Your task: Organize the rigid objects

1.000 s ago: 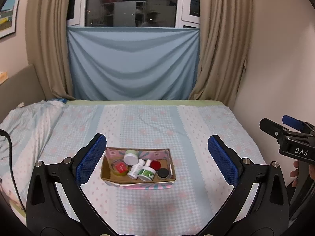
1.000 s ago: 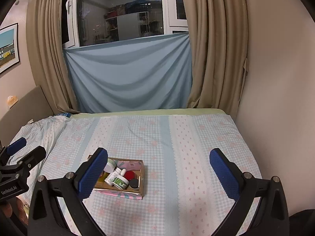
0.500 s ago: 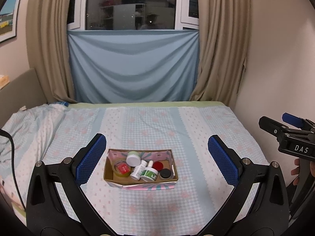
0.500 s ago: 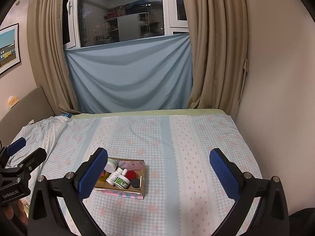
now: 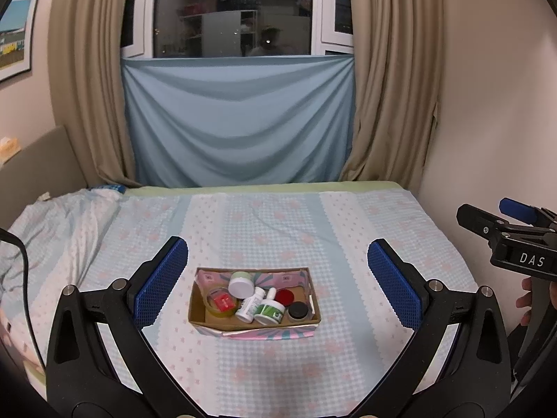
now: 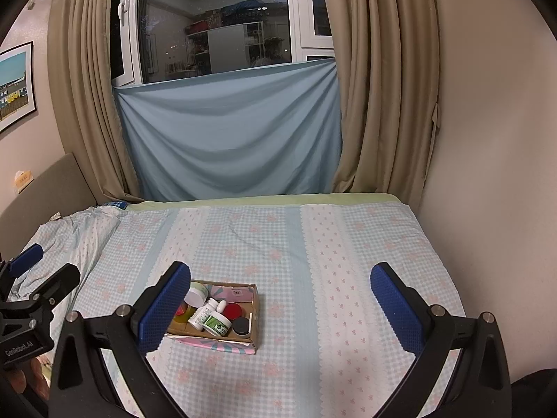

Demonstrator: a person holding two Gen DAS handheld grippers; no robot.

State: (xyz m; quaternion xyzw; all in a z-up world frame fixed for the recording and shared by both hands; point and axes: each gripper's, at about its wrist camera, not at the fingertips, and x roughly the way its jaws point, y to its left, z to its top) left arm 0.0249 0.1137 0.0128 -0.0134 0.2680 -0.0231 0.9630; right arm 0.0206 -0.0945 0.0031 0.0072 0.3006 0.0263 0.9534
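Observation:
A shallow cardboard box (image 5: 200, 311) sits on the bed, also in the right wrist view (image 6: 257, 308). In it lie a white-lidded jar (image 5: 241, 284), a white bottle (image 5: 250, 307), a green-labelled jar (image 5: 268, 311), a red lid (image 5: 285, 296), a black lid (image 5: 298, 310) and a tape roll with a red piece (image 5: 222, 302). My left gripper (image 5: 276, 287) is open and empty, held above and in front of the box. My right gripper (image 6: 280, 301) is open and empty, with the box behind its left finger (image 6: 163, 308).
The bed (image 5: 278, 230) has a blue and pink checked cover, rumpled at the left (image 5: 52, 223). A wall (image 5: 487, 104) runs along the right. Curtains and a blue cloth (image 5: 236, 122) hang behind. The right gripper shows in the left view (image 5: 515, 244).
Both views have drawn slightly back and up; the box sits a little lower and further right in the left wrist view. Both grippers stay open.

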